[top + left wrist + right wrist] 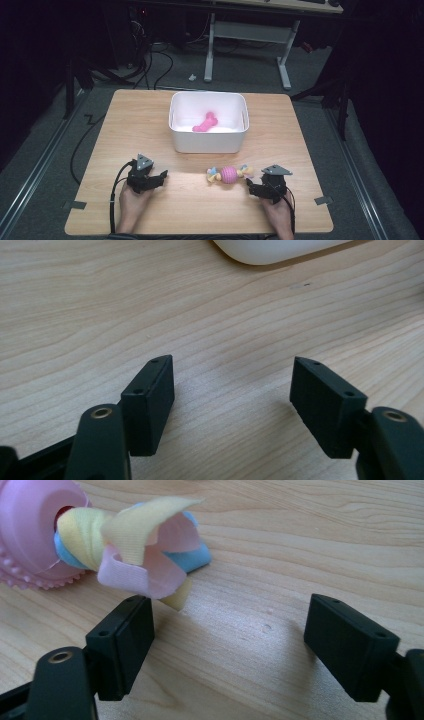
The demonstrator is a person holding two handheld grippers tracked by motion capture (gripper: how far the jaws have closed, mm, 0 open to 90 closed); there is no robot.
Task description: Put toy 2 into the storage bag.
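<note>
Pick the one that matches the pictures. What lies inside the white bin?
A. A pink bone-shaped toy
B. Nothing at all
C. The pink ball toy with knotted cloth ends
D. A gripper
A: in the high view a pink bone-shaped toy lies on the floor of the white bin, while the ball toy with cloth ends lies on the table in front of the bin.

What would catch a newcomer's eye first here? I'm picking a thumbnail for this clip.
The white bin at the middle of the wooden table, with a bright pink bone toy lying inside. Next, the pink ball toy with pastel fabric knots on the table in front of the bin, just ahead of the open right gripper. The left gripper is open over bare wood.
</note>
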